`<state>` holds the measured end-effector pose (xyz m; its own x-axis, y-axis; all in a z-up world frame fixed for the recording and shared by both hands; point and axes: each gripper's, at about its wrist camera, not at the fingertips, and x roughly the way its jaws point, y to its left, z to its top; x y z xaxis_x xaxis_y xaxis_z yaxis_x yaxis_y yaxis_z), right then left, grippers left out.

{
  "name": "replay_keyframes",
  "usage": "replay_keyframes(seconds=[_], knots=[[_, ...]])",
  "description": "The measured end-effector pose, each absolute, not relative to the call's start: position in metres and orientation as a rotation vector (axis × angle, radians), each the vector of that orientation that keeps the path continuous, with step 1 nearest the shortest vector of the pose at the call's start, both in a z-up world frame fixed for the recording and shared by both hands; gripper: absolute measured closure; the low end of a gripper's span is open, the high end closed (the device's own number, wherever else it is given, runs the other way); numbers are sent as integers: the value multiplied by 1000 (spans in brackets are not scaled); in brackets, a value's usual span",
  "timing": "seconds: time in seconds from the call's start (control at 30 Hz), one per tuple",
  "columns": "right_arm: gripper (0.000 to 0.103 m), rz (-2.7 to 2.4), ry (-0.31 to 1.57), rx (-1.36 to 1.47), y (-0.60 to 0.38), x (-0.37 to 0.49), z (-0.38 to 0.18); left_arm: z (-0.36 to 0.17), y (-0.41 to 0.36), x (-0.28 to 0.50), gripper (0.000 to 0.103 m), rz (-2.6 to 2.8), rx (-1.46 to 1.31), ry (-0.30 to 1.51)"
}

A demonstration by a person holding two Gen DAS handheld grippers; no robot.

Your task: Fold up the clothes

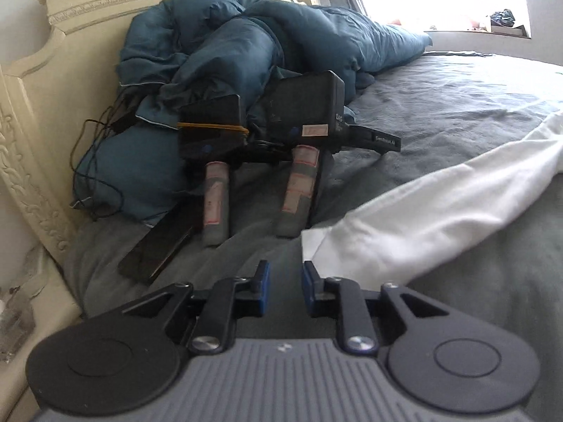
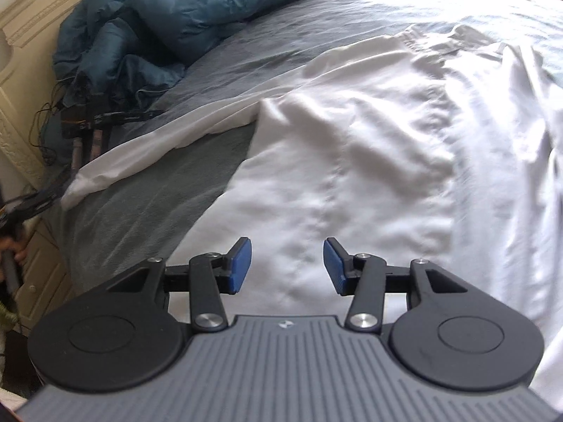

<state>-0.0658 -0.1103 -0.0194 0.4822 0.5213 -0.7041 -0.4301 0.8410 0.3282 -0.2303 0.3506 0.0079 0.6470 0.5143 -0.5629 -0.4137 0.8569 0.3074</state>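
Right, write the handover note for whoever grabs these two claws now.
Left claw: open, nothing between the pads, at the cuff end of the white garment's sleeve.
Right claw: open, empty, over the white garment's body.
Garment lies spread and wrinkled on the grey bedsheet, one sleeve stretched toward the headboard. Blue duvet is bunched at the bed's head; spare handheld grippers lie beside it.
Done: no fold visible yet.
Left: probably bring the sleeve in, then fold the body.

A shirt lies on the bed, a duvet behind it.
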Motion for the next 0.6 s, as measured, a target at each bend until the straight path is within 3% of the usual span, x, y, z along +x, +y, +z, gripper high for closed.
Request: replay_keyframes(seconds=[0.23, 0.3, 0.4, 0.6], knots=[[58, 596, 763, -59, -98, 2, 19, 29, 334, -236, 80, 427, 109, 558], [58, 682, 679, -186, -74, 29, 30, 35, 324, -221, 71, 318, 95, 525], [53, 825, 574, -327, -37, 75, 36, 33, 316, -188, 69, 184, 36, 540], [52, 1023, 653, -517, 46, 174, 3, 19, 317, -137, 69, 54, 4, 572]])
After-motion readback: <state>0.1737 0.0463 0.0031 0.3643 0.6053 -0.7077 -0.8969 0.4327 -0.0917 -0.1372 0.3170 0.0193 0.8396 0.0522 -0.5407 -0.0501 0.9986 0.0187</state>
